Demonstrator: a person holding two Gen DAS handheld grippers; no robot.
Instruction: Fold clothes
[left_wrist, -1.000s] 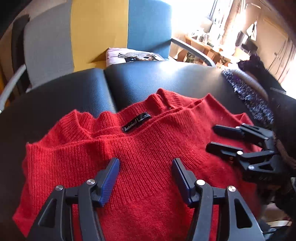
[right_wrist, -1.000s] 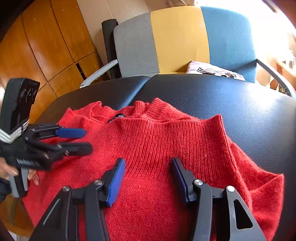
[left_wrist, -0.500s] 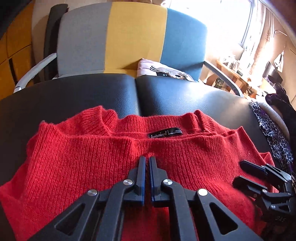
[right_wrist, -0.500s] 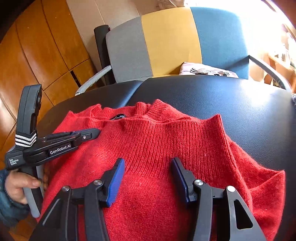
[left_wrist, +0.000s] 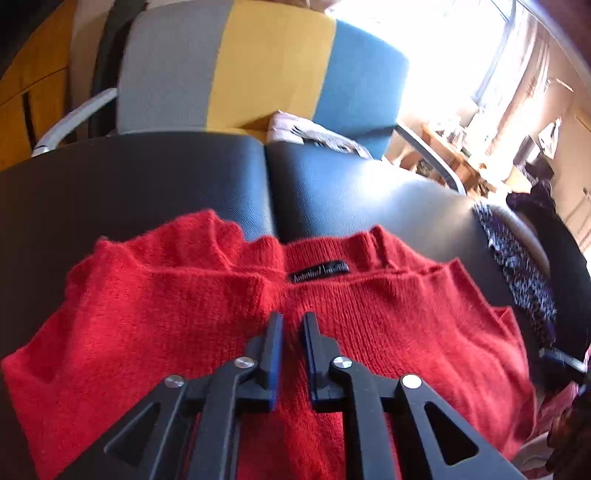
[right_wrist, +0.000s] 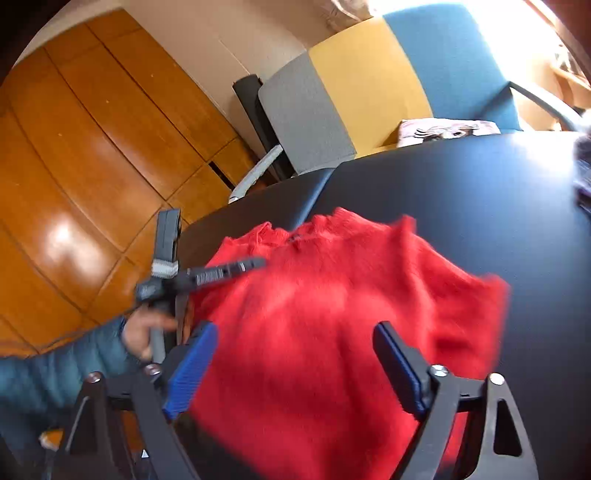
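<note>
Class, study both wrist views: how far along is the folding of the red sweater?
Done: the sweater lies on the black table, label up, its sides seemingly tucked in. In hand: the left gripper has its fingers nearly together over the knit below the collar; whether it pinches fabric is unclear. The right gripper hangs open above the sweater. Left: the final folds.

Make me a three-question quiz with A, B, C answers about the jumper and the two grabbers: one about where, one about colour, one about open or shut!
1. Where does the sweater lie?
A. on the black cushioned surface
B. on the striped chair
C. on the floor

2. What colour is the sweater?
A. blue
B. red
C. yellow

3. How does the right gripper stand?
A. shut on cloth
B. out of sight
C. open

Answers:
1 A: black padding shows all around it.
2 B: the knit is red in both views.
3 C: its fingers stand wide apart, while the left gripper is nearly closed.
</note>
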